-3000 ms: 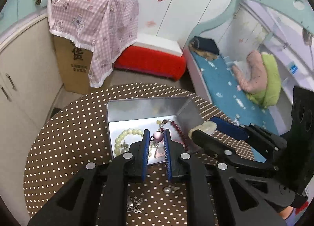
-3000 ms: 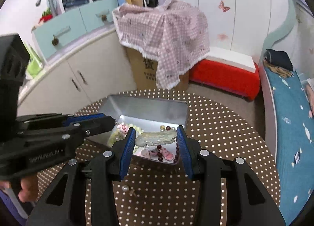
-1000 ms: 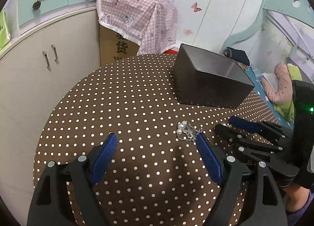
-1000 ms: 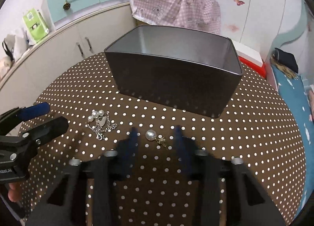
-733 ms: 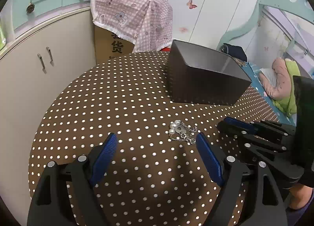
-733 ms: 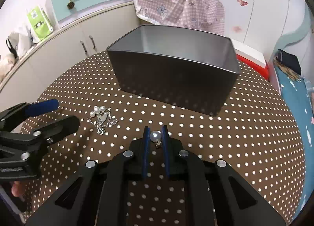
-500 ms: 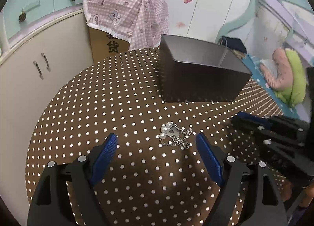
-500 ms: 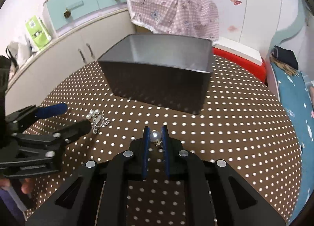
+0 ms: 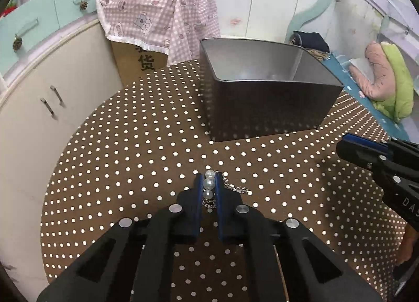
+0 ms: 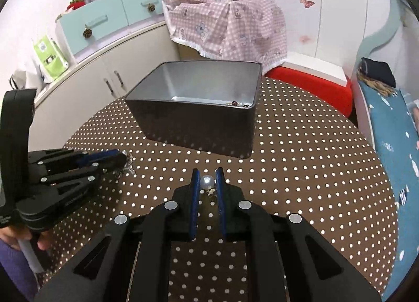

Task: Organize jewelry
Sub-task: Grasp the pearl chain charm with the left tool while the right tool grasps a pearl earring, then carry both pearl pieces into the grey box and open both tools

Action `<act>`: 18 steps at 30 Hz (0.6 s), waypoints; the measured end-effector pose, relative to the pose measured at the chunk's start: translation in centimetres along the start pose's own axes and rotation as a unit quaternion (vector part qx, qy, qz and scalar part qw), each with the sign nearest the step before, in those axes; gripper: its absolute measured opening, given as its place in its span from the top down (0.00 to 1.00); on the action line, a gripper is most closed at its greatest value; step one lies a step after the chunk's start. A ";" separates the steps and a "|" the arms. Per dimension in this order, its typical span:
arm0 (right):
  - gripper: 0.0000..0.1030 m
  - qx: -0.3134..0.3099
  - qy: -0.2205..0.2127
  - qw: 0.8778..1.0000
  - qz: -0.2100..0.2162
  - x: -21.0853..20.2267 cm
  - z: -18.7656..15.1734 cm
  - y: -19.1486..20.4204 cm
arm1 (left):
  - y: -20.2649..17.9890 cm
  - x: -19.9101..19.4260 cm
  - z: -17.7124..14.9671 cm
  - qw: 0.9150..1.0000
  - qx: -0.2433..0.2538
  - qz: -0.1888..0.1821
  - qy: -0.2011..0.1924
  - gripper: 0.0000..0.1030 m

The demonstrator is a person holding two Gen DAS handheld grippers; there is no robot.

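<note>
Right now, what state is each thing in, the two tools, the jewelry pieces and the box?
Left tool: shut on the pearl chain piece.
Pearl chain piece: pinched, chain trailing on the table.
Right tool: shut on the pearl earring.
Pearl earring: held between the pads.
Metal box: upright, open, some beads in a far corner.

Kid's bedroom at home — bed [image 9: 348, 76] with teal frame and bedding, butterfly decals [image 10: 307, 0] on white wardrobe doors, pastel drawers [image 10: 104, 20] with pinecone knobs, pink bear-print cloth [image 9: 159, 16] over a cardboard box, polka-dot round table [image 9: 131, 144].
</note>
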State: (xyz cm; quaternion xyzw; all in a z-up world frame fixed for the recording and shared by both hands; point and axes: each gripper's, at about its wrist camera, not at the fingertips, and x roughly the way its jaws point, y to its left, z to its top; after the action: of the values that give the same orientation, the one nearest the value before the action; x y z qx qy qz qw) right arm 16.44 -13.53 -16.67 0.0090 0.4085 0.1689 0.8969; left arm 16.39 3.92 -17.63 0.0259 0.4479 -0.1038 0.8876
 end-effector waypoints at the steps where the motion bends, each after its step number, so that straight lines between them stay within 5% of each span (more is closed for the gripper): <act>1: 0.88 0.000 -0.002 1.000 0.000 -0.1 0.0 0.0 | 0.1 -0.1 -0.1 1.000 0.001 -0.009 -0.001 0.93; 9: 0.88 -0.002 -0.024 1.000 0.006 -2.2 1.4 0.3 | 0.5 -4.0 0.7 0.996 -0.012 -0.077 -0.044 0.93; 18: 0.88 0.006 -0.058 0.998 0.015 -4.6 5.0 -0.6 | -0.1 -8.6 5.5 0.986 -0.011 -0.133 -0.097 0.93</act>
State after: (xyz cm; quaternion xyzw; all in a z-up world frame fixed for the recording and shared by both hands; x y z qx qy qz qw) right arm 17.54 -14.91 -10.08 0.0306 0.3562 0.1795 0.9165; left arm 15.76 4.45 -7.47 -0.0535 0.3602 -0.2178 0.9055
